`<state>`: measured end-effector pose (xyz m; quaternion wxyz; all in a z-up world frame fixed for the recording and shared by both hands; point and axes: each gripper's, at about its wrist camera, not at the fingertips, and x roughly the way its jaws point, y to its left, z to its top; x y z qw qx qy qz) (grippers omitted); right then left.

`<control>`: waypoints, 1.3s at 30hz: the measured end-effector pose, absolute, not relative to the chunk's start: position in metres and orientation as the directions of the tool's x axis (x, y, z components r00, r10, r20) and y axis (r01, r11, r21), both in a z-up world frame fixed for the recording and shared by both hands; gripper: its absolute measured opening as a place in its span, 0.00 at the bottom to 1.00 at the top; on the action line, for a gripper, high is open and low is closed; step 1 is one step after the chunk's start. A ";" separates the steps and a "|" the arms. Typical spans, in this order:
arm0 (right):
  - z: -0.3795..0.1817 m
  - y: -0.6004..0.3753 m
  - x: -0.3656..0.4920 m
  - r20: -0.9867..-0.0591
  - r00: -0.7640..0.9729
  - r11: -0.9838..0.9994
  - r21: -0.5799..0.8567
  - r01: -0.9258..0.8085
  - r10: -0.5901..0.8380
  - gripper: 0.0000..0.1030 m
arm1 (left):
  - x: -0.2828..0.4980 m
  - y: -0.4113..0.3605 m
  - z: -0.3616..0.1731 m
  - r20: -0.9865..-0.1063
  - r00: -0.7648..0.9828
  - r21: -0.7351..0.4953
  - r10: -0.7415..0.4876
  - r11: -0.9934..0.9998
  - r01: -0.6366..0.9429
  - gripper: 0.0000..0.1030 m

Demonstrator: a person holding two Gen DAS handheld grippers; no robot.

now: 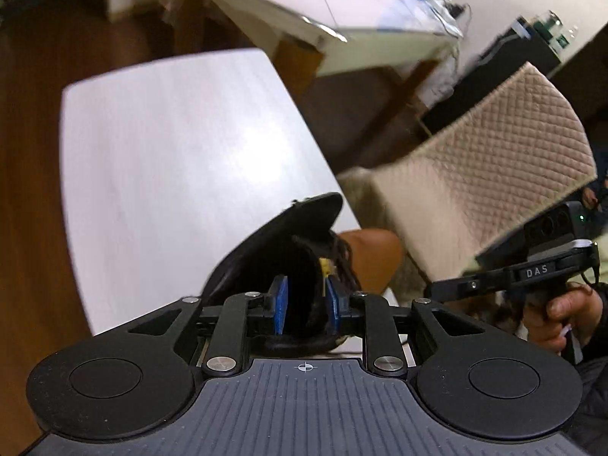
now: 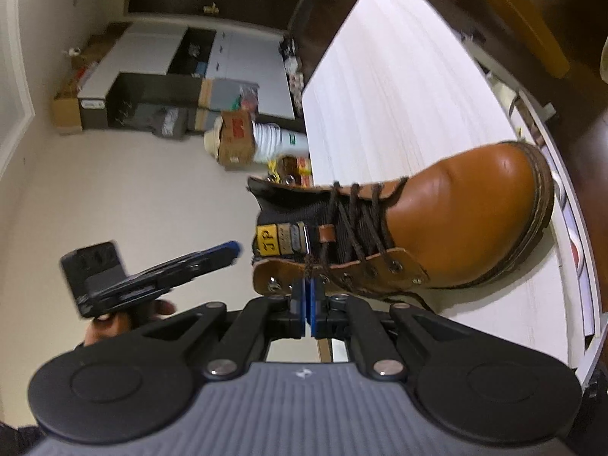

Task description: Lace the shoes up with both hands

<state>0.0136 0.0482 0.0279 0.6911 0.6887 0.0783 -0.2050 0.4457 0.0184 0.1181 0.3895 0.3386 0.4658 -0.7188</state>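
right tool (image 2: 307, 296) pinched on dark lace (image 2: 309, 266), frame centre, drawing it taut | left tool (image 1: 304, 304) jaws apart around tan boot (image 2: 456, 220) tongue (image 1: 288, 228), steadying | white surface (image 2: 399, 95)

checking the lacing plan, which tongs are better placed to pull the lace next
Right: the right tongs are shut on the dark lace at the boot eyelets. The left tongs sit around the tongue.

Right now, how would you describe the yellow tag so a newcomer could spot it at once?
Start at the white table, where a tan boot lies. Go to its black tongue above the dark laces. The yellow tag sits there, marked "JP", the only bright yellow patch, beside duller tags.
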 end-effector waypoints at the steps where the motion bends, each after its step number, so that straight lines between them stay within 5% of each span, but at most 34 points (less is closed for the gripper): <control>1: 0.030 0.049 0.011 -0.391 0.902 -0.026 0.919 0.393 -0.182 0.03 | 0.444 0.016 0.115 -0.849 -0.477 -0.415 -0.227 -0.271 0.868 0.23; 13: 0.008 0.017 0.036 -0.353 0.927 0.020 0.933 0.358 -0.125 0.03 | 0.428 -0.011 0.070 -0.865 -0.499 -0.468 -0.051 -0.273 0.840 0.20; 16: 0.009 0.016 0.041 -0.367 0.920 0.036 0.926 0.375 -0.140 0.03 | 0.427 -0.016 0.062 -0.848 -0.530 -0.504 -0.014 -0.287 0.815 0.10; 28: 0.006 0.040 0.077 -0.384 0.890 0.024 0.916 0.401 -0.246 0.03 | 0.457 -0.027 0.042 -0.717 -0.695 -0.684 0.044 -0.238 0.690 0.08; 30: 0.003 0.044 0.080 -0.448 0.859 0.019 0.884 0.467 -0.247 0.03 | 0.462 -0.029 0.040 -0.694 -0.718 -0.708 0.052 -0.231 0.667 0.08; 39: 0.008 0.058 0.074 -0.484 0.830 -0.011 0.865 0.501 -0.278 0.03 | 0.452 -0.032 0.038 -0.693 -0.720 -0.702 0.039 -0.261 0.662 0.10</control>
